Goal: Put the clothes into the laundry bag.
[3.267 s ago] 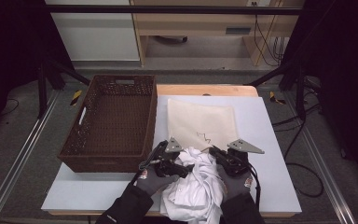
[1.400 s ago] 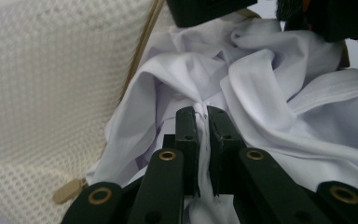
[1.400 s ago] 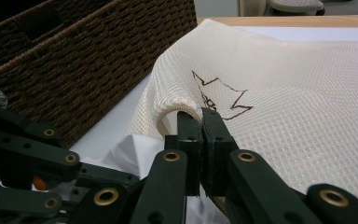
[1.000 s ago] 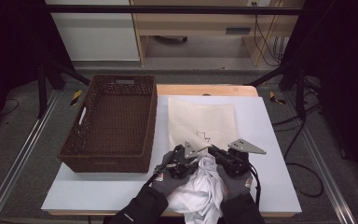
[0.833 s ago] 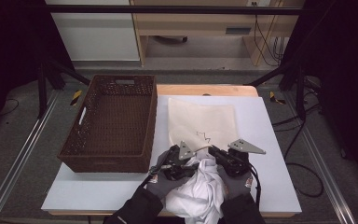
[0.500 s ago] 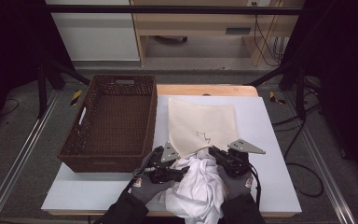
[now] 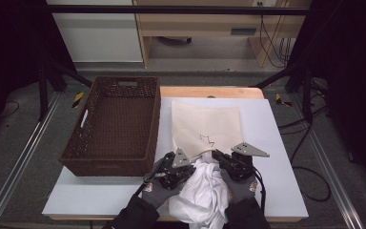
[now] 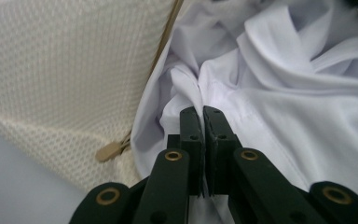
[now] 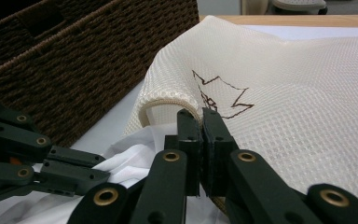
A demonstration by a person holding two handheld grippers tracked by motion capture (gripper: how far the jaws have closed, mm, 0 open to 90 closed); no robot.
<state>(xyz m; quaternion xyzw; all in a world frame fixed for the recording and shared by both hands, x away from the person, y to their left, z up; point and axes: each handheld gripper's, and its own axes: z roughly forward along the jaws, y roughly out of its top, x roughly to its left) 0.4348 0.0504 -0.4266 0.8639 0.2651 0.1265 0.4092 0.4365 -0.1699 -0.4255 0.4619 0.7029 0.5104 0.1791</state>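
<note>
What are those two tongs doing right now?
Left tongs: just closed, pinching the white cloth.
Right tongs: closed on the cream mesh bag's edge.

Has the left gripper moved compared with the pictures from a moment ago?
Yes. The left gripper has shifted a little, ending slightly farther from the basket toward the white garment. Its jaws have just closed on a fold of that garment.

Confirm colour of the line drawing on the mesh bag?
Dark brown, a jagged outline on the cream mesh bag; clearest in the right gripper view.
</note>
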